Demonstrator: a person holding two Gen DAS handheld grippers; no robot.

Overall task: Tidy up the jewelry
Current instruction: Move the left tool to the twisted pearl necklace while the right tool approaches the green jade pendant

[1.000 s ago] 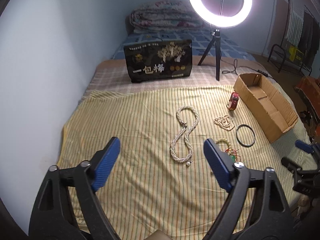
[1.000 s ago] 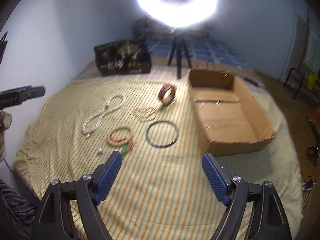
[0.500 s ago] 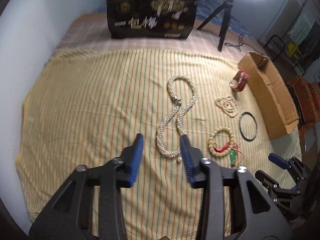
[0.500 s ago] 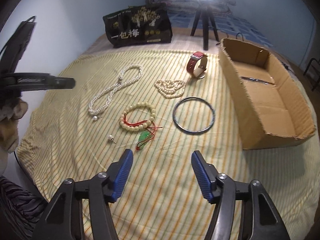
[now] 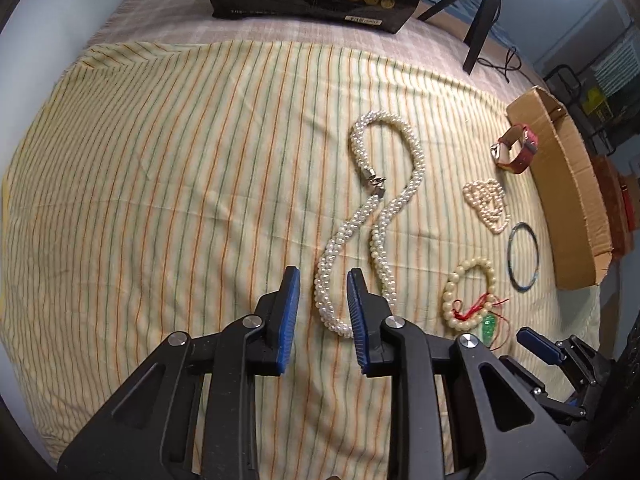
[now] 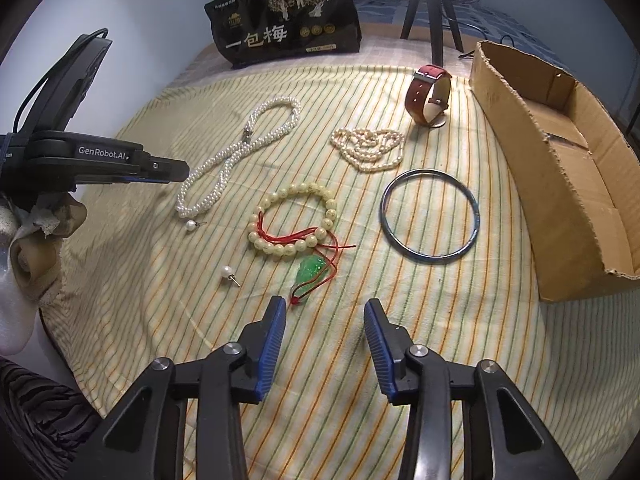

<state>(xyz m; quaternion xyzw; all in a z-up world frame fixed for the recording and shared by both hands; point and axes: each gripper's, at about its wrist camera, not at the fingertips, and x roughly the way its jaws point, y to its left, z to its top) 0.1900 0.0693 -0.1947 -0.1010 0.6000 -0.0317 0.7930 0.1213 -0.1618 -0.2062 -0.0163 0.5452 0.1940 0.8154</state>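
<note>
Underneath, a striped cloth [image 6: 400,360] covers the bed.

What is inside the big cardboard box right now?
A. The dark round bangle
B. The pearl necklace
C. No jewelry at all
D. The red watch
C. The cardboard box shows only bare cardboard inside, while the pearl necklace, red watch and dark bangle all lie on the striped cloth.

Twisted pearl necklace [image 6: 240,152] laid in a long loop, clasp shut | cream bead bracelet [image 6: 292,220] with red cord and green pendant [image 6: 309,274] just beside | small pearl strand [image 6: 368,148] heaped | dark bangle [image 6: 430,218] flat | red-strap watch [image 6: 430,94] on edge | two loose pearl studs [image 6: 228,272] | open cardboard box [image 6: 560,184] at right
</note>
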